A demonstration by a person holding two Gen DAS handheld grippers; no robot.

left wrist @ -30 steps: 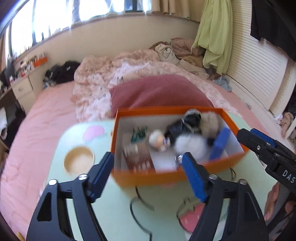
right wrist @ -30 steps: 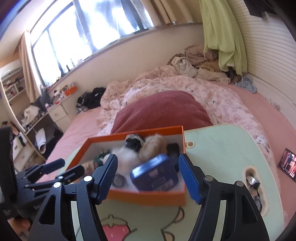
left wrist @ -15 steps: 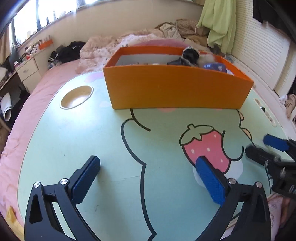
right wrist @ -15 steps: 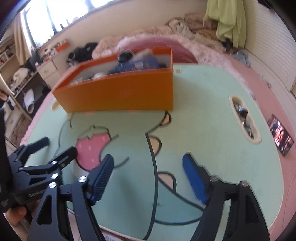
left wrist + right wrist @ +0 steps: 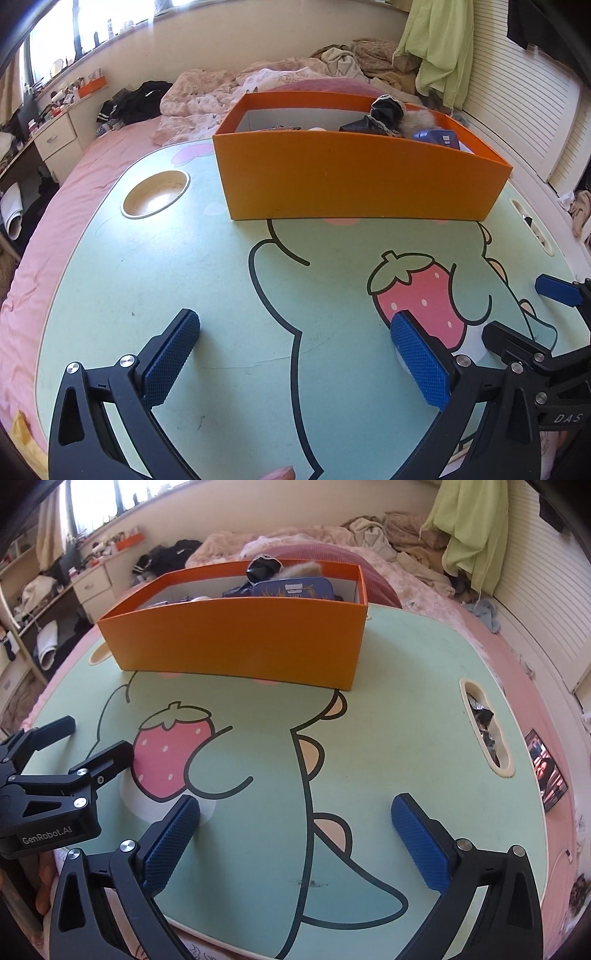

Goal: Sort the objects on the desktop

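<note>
An orange box (image 5: 354, 181) stands at the far side of the green cartoon table (image 5: 184, 280); it also shows in the right wrist view (image 5: 236, 646). Inside it lie a blue tin (image 5: 291, 589), a black cloth item (image 5: 386, 107) and a grey fluffy thing (image 5: 419, 119). My left gripper (image 5: 295, 350) is open and empty, low over the near part of the table. My right gripper (image 5: 295, 830) is open and empty, low over the near edge, to the right of the left one. Each gripper shows in the other's view.
A round cup recess (image 5: 155, 194) is in the table's left side and a slot with small items (image 5: 484, 727) in its right side. A bed with a red pillow (image 5: 321, 550) and clothes lies behind. A phone (image 5: 546, 775) lies on the pink sheet at right.
Both grippers have pulled back from above the orange box and come down low over the near part of the table. Both stay open and empty.
</note>
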